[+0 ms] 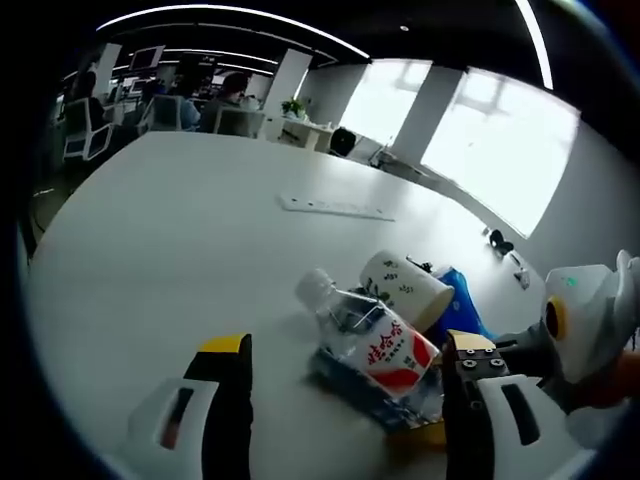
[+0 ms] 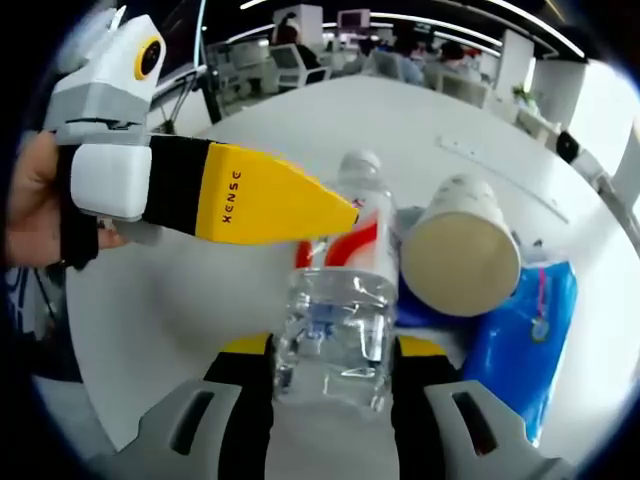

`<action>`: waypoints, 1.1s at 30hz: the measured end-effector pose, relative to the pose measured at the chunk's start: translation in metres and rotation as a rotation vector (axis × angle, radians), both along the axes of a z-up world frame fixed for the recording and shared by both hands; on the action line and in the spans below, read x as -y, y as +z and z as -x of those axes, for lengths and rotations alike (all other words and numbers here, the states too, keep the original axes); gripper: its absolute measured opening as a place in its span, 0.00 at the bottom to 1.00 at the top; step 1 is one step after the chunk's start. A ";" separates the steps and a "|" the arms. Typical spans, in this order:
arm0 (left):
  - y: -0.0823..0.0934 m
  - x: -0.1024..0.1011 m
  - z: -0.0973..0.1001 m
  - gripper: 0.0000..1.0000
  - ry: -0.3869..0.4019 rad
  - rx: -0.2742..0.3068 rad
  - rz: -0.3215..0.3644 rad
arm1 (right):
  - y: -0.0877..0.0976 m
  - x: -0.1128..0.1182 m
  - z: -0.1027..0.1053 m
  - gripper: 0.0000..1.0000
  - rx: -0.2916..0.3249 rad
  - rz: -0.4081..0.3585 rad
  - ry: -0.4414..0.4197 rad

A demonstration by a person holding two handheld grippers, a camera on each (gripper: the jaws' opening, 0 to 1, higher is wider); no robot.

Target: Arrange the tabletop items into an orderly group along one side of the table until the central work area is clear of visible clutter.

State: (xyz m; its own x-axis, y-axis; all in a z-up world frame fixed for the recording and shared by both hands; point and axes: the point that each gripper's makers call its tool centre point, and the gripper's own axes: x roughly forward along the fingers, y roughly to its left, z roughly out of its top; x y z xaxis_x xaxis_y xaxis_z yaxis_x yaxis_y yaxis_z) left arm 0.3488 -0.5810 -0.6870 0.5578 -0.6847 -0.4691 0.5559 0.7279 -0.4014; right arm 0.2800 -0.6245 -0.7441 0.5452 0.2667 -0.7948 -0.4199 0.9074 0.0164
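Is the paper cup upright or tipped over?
Tipped over: the paper cup lies on its side beside the water bottle, partly on the blue pack.

The yellow jaw of the left gripper (image 2: 345, 215) reads "XENSE"; the water bottle (image 1: 375, 345) label's red characters are illegible.

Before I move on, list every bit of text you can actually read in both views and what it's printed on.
"XENSE": black letters on the yellow jaw of the left gripper, seen in the right gripper view.
Red-and-white label on the clear plastic water bottle: large red characters, too blurred to read.
White paper cup with dark print: marks too small to read.
Blue plastic packet: small print, unreadable.
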 end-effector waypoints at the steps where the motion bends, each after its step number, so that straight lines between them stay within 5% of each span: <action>1: 0.000 0.000 -0.001 0.76 0.002 -0.003 0.002 | 0.000 0.000 0.000 0.42 0.001 0.000 0.001; 16: -0.007 0.007 -0.012 0.71 0.062 -0.074 0.093 | -0.001 0.000 0.000 0.43 0.011 0.010 0.022; 26: -0.006 0.019 -0.024 0.64 0.138 -0.199 0.264 | -0.002 0.000 0.000 0.43 0.034 0.015 0.034; 33: -0.013 0.023 -0.031 0.64 0.137 -0.242 0.295 | -0.002 0.001 0.000 0.43 0.036 0.022 0.048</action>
